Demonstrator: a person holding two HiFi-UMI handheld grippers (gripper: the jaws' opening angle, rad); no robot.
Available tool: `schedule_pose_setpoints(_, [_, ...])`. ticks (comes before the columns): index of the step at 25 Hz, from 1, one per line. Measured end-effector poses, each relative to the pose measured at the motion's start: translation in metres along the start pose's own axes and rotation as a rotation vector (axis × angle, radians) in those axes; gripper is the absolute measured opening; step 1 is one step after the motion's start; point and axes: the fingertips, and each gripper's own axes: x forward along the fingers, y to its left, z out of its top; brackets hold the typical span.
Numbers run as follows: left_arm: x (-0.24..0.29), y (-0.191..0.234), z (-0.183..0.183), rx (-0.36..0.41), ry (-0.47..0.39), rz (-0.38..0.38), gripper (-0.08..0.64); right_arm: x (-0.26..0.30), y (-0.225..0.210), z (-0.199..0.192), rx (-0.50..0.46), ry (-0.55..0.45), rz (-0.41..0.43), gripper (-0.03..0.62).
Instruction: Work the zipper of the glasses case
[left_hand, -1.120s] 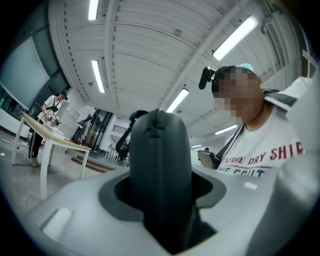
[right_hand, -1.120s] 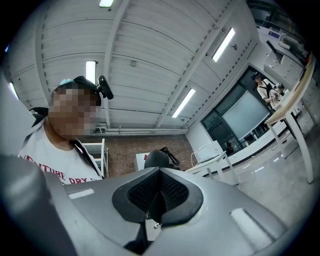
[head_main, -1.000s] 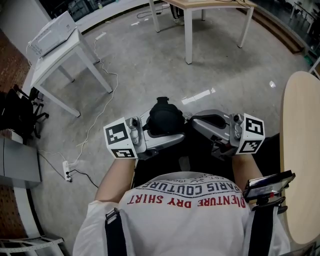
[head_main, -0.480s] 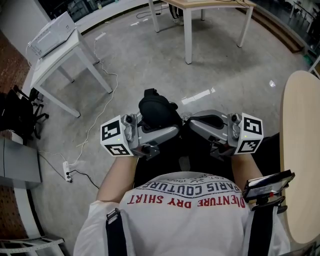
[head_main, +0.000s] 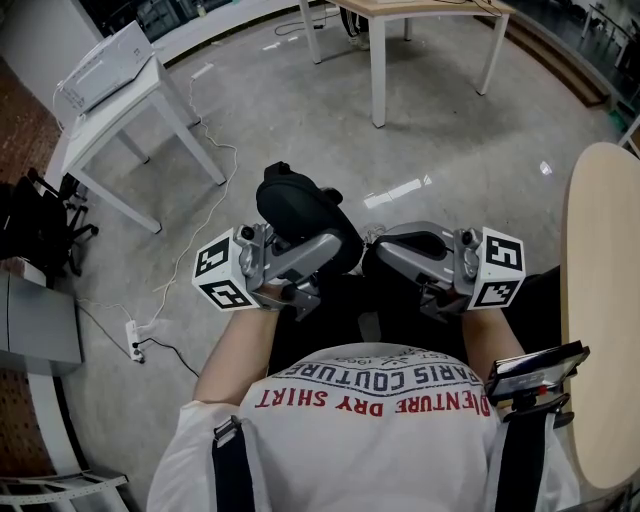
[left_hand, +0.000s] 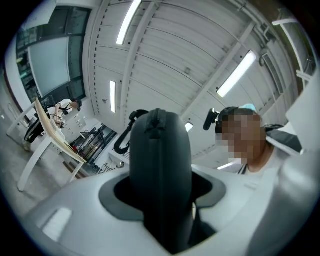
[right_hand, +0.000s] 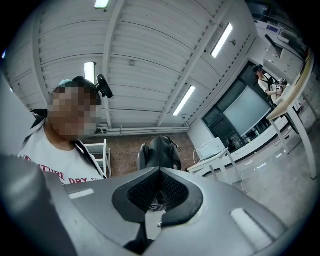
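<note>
Left tool (left_hand: 160, 212) clamps the glasses case (left_hand: 160, 150), likely stiff and light, across its body. The right tool (right_hand: 155, 200), jaws together, pinches what looks like the small zipper pull (right_hand: 152, 206).

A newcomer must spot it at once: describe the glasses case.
Look just ahead of the person's white shirt, at the left gripper. Clamped between its jaws sits the glasses case: black, rounded and oval, unlike the pale grey right gripper beside it.
</note>
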Motion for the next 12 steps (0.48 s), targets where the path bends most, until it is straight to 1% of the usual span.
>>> schedule_pose_setpoints(3, [-0.001, 0.004, 0.009, -0.018, -0.044, 0.021, 0.249, 0.001, -0.001, 0.0, 0.004, 0.0, -0.002, -0.003])
schedule_pose_setpoints(7, [-0.002, 0.006, 0.012, -0.031, -0.069, 0.04, 0.249, 0.001, -0.001, 0.001, 0.011, -0.007, -0.005, -0.003])
schedule_pose_setpoints(12, [-0.003, 0.006, 0.022, -0.048, -0.136, 0.056, 0.25, 0.001, -0.001, -0.001, 0.02, -0.012, 0.002, -0.003])
